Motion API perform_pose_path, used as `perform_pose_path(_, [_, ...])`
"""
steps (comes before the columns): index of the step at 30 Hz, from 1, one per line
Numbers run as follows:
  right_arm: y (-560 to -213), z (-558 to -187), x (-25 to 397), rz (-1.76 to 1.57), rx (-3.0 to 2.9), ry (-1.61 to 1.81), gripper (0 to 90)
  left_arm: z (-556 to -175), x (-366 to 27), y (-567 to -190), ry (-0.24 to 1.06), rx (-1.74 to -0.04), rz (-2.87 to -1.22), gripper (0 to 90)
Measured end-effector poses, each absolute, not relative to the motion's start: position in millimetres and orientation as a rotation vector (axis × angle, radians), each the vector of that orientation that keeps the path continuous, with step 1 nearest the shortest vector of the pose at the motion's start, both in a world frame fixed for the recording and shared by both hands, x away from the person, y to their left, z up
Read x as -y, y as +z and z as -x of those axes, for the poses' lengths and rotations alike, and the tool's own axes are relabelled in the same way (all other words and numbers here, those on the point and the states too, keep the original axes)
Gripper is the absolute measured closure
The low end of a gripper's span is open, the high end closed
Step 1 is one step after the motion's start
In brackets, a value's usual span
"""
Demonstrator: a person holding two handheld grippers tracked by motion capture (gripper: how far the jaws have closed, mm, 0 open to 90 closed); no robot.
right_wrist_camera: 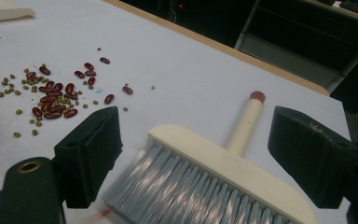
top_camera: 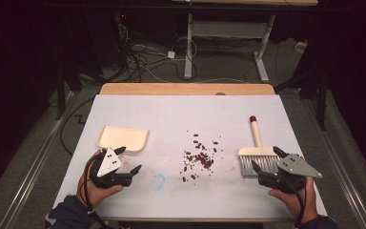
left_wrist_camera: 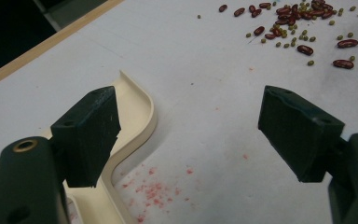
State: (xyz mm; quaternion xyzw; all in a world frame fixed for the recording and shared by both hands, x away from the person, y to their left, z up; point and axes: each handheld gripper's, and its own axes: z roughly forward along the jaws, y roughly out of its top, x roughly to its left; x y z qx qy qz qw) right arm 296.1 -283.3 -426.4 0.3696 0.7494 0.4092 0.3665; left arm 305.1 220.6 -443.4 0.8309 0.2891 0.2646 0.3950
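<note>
A cream dustpan (top_camera: 123, 138) lies flat at the table's left. Red beans and small green ones (top_camera: 200, 158) are scattered in the middle. To the right lies a cream brush (top_camera: 253, 157) with grey bristles toward me and a red-tipped handle pointing away. My left gripper (top_camera: 128, 160) is open just in front of the dustpan's near right corner (left_wrist_camera: 137, 109), its jaws empty (left_wrist_camera: 189, 100), with the beans (left_wrist_camera: 298, 28) farther off. My right gripper (top_camera: 267, 158) is open, its jaws on either side of the brush head (right_wrist_camera: 214, 163) without touching it (right_wrist_camera: 196, 121). The beans (right_wrist_camera: 56, 100) lie to its left.
The white table cover (top_camera: 181, 114) ends at a wooden far edge (top_camera: 186, 88). A faint blue smudge (top_camera: 158, 181) and red specks (left_wrist_camera: 156, 191) mark the surface. Beyond the table are a desk frame (top_camera: 228, 43) and floor cables (top_camera: 143, 62).
</note>
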Motion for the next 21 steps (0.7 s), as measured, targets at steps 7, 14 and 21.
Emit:
perform_pose_path(7, [-427.3,-299.2,284.6,-0.956,-1.938,1.038,17.9,-304.8,-219.6,-444.3,0.667,-0.725,-2.117,20.4])
perform_pose_path(14, [-427.4,-306.1,286.4,-0.993,-1.943,1.023,18.0,-301.4,-221.7,-445.5,0.664,-0.717,-2.13,20.4])
perform_pose_path(21, [-415.4,-328.5,286.4,-1.064,-1.945,0.954,20.1,-299.8,-220.7,-445.7,0.665,-0.709,-2.142,20.4])
